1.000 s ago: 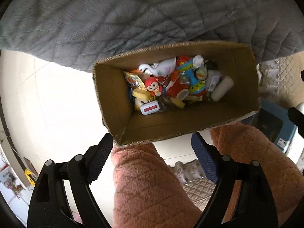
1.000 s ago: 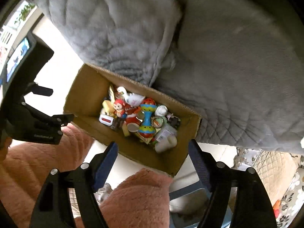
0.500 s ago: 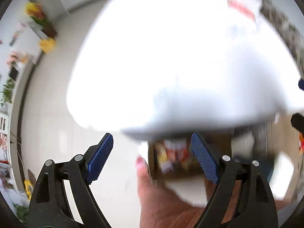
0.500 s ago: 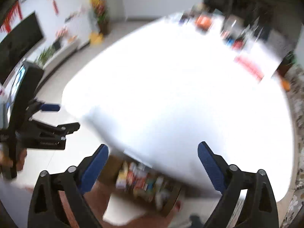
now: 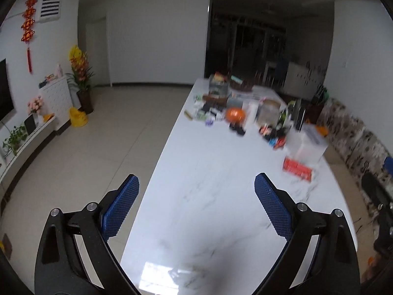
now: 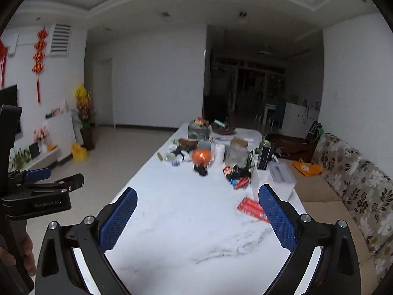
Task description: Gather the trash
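1. Trash candidate: red flat packet (image 6: pixel 251 209) lies on white marble table (image 6: pixel 186 221), toward its right edge, just beside clear plastic box (image 6: pixel 280 175). Judged the nearest loose item; nothing is held yet.
2. Right gripper (image 6: pixel 196 218): jaws apart, nothing between pads. Left gripper (image 5: pixel 196 204): jaws opening wide, nothing between them.
3. Risk: packet is flat on a slick top. A pinch from above may slide it rather than lift it; cause — low profile, smooth marble.
4. Risk: packet may be pushed off the table edge toward floral sofa (image 6: pixel 356 184) if approached from the left.
5. Risk: clear box may be knocked by the outer finger; cause — tight gap btwn box and packet.
6. Risk: misidentification. Far clutter, incl. orange round item (image 6: pixel 201 156), is blurred; trash vs. keepers cannot be told from here.
7. Risk: grippers may collide if both converge on one item.
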Demonstrator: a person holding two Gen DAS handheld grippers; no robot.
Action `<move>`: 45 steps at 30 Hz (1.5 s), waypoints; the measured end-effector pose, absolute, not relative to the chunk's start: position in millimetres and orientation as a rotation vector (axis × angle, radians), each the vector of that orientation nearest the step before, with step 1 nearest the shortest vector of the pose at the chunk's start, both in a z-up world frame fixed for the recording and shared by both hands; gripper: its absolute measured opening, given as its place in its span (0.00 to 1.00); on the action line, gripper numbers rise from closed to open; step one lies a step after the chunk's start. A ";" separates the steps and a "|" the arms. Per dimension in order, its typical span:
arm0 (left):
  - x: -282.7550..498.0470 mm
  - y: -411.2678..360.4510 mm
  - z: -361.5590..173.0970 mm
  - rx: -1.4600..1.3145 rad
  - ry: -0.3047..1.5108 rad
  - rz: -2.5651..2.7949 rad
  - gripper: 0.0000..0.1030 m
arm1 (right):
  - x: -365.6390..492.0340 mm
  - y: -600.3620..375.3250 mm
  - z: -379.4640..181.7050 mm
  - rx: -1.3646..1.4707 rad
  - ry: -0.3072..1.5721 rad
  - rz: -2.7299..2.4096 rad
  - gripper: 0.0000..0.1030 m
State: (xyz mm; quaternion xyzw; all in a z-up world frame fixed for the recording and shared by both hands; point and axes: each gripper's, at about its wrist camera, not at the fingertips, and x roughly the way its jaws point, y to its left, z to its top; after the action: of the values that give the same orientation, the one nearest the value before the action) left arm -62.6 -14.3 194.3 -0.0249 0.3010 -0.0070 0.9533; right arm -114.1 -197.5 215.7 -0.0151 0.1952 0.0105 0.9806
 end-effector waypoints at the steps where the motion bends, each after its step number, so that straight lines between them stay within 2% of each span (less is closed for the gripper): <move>1: -62.0 -15.9 200.7 -0.049 0.596 -0.013 0.91 | -113.3 -198.1 219.4 -0.026 0.387 0.012 0.95; 10: -60.0 -22.4 219.3 -0.050 0.547 -0.005 0.91 | -118.6 -200.4 227.6 -0.014 0.359 -0.056 0.95; 45: -64.1 -18.1 219.2 -0.031 0.568 -0.012 0.91 | -120.1 -207.2 221.6 -0.012 0.383 -0.084 0.95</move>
State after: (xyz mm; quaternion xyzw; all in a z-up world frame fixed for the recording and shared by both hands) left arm -64.1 -18.1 219.2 -0.0151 0.2802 -0.0059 0.9598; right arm -120.1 -207.2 221.6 -0.0059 0.1905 -0.0418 0.9808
